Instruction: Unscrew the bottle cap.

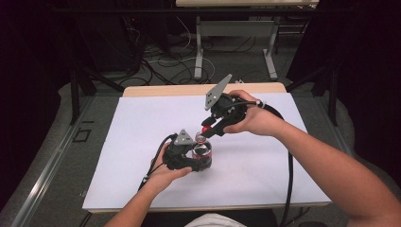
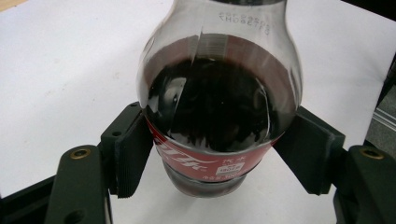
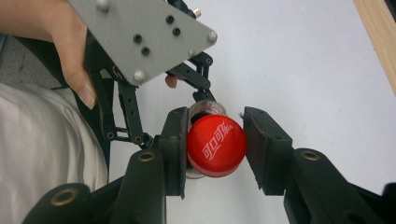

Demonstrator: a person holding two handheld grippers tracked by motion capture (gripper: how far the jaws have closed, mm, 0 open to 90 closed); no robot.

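A small cola bottle (image 1: pixel 202 152) with dark liquid and a red label (image 2: pixel 196 161) stands upright on the white table (image 1: pixel 142 123). My left gripper (image 2: pixel 219 158) is shut on its lower body, one pad on each side at the label. The bottle's neck (image 3: pixel 208 108) is uncapped. Just above and beside that neck, my right gripper (image 3: pixel 215 149) is shut on the red screw cap (image 3: pixel 217 145), tilted down from the right. In the high view the cap (image 1: pixel 206 128) hangs a little over the bottle's mouth, with the right gripper (image 1: pixel 208 129) behind it.
The white sheet covers the table; a wooden edge (image 1: pixel 198 89) shows at the far side. A thick black cable (image 1: pixel 289 170) trails from the right gripper over the near right edge. Table legs and floor cables (image 1: pixel 189 66) lie beyond.
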